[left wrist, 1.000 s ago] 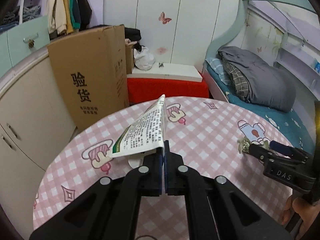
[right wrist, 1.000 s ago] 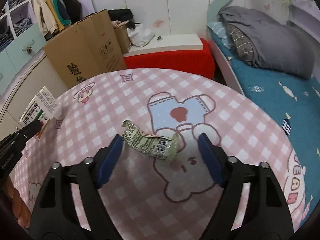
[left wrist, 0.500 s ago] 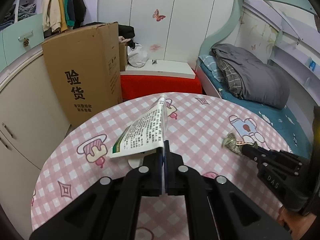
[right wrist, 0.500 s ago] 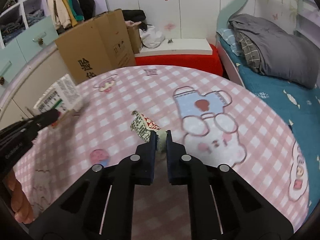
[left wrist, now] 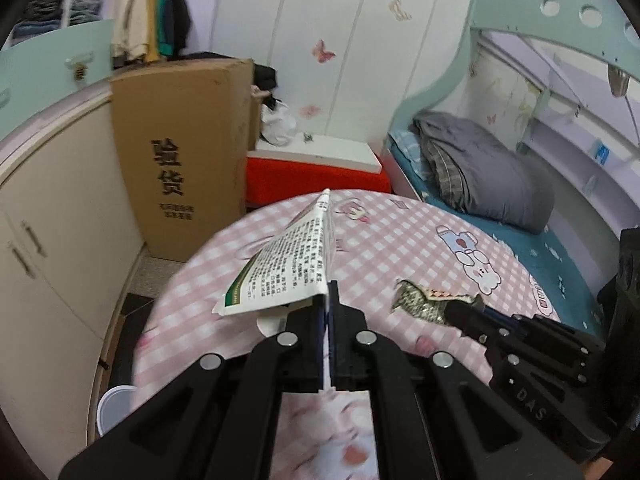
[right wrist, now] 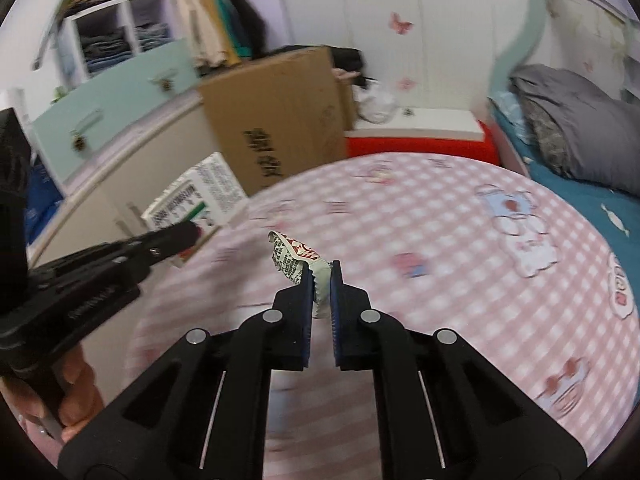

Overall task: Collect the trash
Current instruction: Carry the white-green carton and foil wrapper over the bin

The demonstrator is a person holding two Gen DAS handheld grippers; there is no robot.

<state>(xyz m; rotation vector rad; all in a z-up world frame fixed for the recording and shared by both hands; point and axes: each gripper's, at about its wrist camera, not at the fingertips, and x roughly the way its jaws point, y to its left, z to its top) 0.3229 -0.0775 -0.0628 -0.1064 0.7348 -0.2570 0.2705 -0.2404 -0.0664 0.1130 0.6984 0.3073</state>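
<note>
My left gripper (left wrist: 328, 300) is shut on a flattened white carton (left wrist: 286, 268) with green trim and small print, held above the left side of the round pink checked table (left wrist: 400, 240). The carton also shows in the right wrist view (right wrist: 196, 196), pinched by the left gripper (right wrist: 192, 234). My right gripper (right wrist: 322, 276) is shut on a crumpled snack wrapper (right wrist: 292, 256), lifted off the table. The wrapper also shows in the left wrist view (left wrist: 420, 302), held by the right gripper (left wrist: 460, 314).
A tall cardboard box (left wrist: 184, 160) stands on the floor beyond the table. A white round container (left wrist: 114, 404) sits on the floor at the table's left edge. Cream cupboards (left wrist: 48, 240) are at left, a red bench (left wrist: 316, 176) and a bed (left wrist: 488, 184) behind.
My right gripper closed on the wrapper and lifted it off the table, then moved left. My left gripper, still holding the carton, rose and drew back toward the table's left edge.
</note>
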